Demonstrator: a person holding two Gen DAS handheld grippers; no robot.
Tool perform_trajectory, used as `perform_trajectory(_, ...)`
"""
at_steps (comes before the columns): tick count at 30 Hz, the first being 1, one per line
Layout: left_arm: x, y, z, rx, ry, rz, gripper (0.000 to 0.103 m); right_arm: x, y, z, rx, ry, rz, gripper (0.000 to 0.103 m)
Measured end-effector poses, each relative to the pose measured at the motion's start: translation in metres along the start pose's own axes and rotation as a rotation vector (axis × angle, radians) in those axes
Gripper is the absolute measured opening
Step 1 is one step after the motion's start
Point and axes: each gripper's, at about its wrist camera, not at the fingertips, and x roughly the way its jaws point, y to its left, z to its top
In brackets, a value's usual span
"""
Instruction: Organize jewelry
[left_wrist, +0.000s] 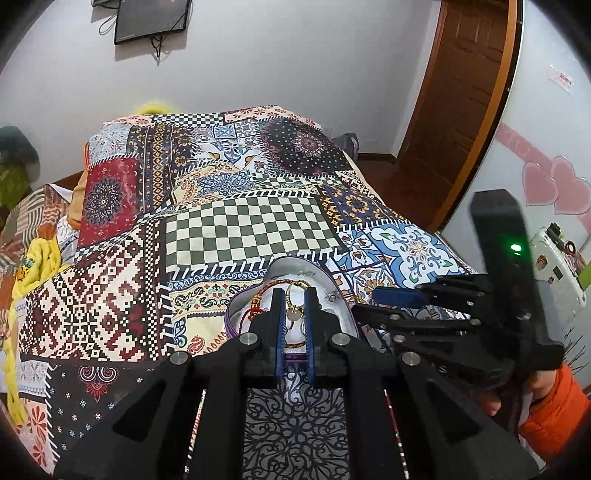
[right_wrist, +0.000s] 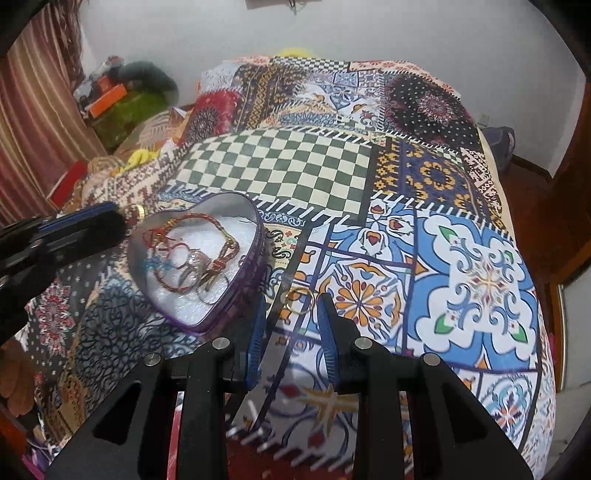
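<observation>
A heart-shaped purple tin (right_wrist: 236, 306) with white lining lies on the patchwork bedspread and holds several bracelets (right_wrist: 192, 254) and rings. In the left wrist view the tin's white lining (left_wrist: 332, 314) sits under my left gripper (left_wrist: 294, 295), whose fingers are close together around a gold ring (left_wrist: 295, 312) over the tin. My right gripper (right_wrist: 293, 304) is open, its fingers on either side of a thin gold bangle (right_wrist: 299, 301) lying on the bedspread just right of the tin. The right gripper also shows in the left wrist view (left_wrist: 391, 297).
The patchwork bedspread (right_wrist: 424, 258) covers the whole bed. Clutter and a curtain (right_wrist: 33, 122) stand at the left, a wooden door (left_wrist: 454, 103) and wall at the right. A monitor (left_wrist: 151, 18) hangs on the far wall.
</observation>
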Motion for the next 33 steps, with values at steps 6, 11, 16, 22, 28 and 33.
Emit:
perform_trajectory(6,-0.002,-0.002,-0.002,0.005,-0.011,-0.009,0.008,0.011,0.003,-0.002,-0.015,0.028,-0.018,0.026)
perform_trajectory(11,-0.003,-0.002,-0.003,0.008,-0.01,-0.008,0.008,0.01,0.004,-0.003,-0.022,0.019,-0.023,0.019)
perform_trajectory(16,-0.004,0.002,-0.004,-0.005,-0.006,-0.006,0.008,0.006,0.004,-0.003,-0.014,0.009,-0.017,0.019)
perform_trajectory(22,-0.01,0.005,-0.002,-0.006,-0.017,0.002,0.008,-0.022,0.002,0.003,-0.003,-0.061,-0.015,0.019)
perform_trajectory(28,-0.018,0.007,0.0,-0.012,-0.035,0.007,0.008,-0.055,0.013,0.014,-0.017,-0.149,0.008,0.019)
perform_trajectory(33,-0.018,0.011,0.002,-0.016,-0.036,0.009,0.008,-0.066,0.027,0.022,-0.037,-0.191,0.038,0.019)
